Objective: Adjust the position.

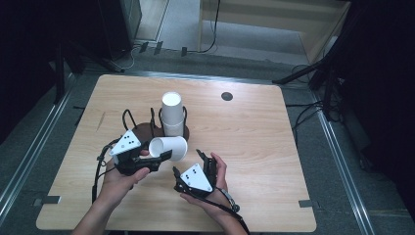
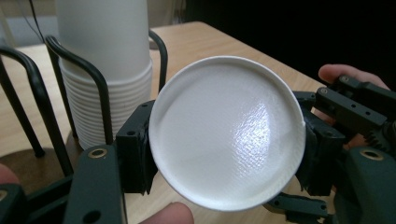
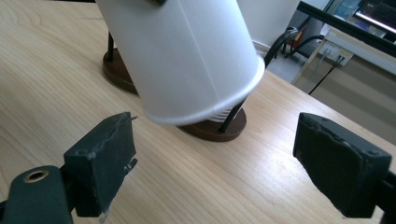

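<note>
A single white paper cup point(image 1: 171, 147) lies on its side above the table, and my left gripper point(image 1: 156, 152) is shut on it near its base. In the left gripper view the cup's round bottom point(image 2: 226, 133) faces the camera, with black pads point(image 2: 135, 158) pressing on both sides. A stack of white cups point(image 1: 172, 113) stands in a black wire holder on a brown wooden base point(image 1: 147, 131) just behind. My right gripper point(image 1: 187, 161) is open to the right of the held cup. In its own view the cup's rim end point(image 3: 187, 60) hangs beyond the right gripper point(image 3: 215, 158), touching neither jaw.
The wooden table point(image 1: 254, 147) has a small dark round hole point(image 1: 226, 96) near its far edge. The holder's left wire loop point(image 1: 129, 119) holds nothing. Dark floor, cables and stand legs surround the table.
</note>
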Demonstrator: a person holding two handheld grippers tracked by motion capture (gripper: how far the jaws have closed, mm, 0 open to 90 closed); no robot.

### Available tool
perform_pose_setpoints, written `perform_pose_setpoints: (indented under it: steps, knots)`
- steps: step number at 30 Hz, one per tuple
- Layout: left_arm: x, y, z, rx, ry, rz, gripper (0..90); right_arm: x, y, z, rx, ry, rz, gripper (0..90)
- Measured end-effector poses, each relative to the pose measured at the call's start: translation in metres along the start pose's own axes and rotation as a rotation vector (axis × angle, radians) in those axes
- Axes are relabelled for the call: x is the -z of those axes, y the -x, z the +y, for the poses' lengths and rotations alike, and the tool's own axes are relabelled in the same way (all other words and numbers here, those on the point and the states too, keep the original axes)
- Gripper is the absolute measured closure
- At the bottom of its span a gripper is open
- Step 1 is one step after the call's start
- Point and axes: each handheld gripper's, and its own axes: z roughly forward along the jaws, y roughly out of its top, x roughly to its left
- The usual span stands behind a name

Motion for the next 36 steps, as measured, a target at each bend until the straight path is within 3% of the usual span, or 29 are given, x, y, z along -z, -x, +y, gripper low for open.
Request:
perform_pose_setpoints:
  steps: [8,14,18,24,27,30,34,36]
  knots:
    - [-0.002,-0.002,-0.004,-0.001,0.039,-0.006,34.5,-0.001,0.006,0.000,-0.044,-0.007,-0.022,12.2]
    - [-0.001,-0.006,-0.006,0.038,0.068,0.014,34.4,-0.001,0.010,0.000,-0.086,-0.015,-0.033,12.4]
    - [-0.001,-0.008,-0.009,0.028,0.177,0.036,34.2,0.000,0.012,0.000,-0.107,-0.009,-0.028,12.6]
    - [-0.002,-0.010,-0.013,0.008,0.258,0.075,34.1,0.000,0.013,-0.001,-0.117,0.002,-0.040,12.6]
    - [-0.003,-0.012,-0.015,0.013,0.291,0.062,34.1,0.001,0.013,-0.001,-0.129,0.010,-0.039,12.5]
    - [-0.004,-0.012,-0.016,-0.002,0.320,0.060,34.1,0.001,0.015,-0.001,-0.166,0.015,-0.024,12.6]
    - [-0.004,-0.013,-0.017,-0.010,0.348,0.060,34.1,0.002,0.022,0.001,-0.250,0.023,-0.021,13.0]
    - [-0.003,-0.014,-0.018,-0.003,0.357,0.057,34.1,0.003,0.023,0.003,-0.255,0.021,-0.031,12.9]
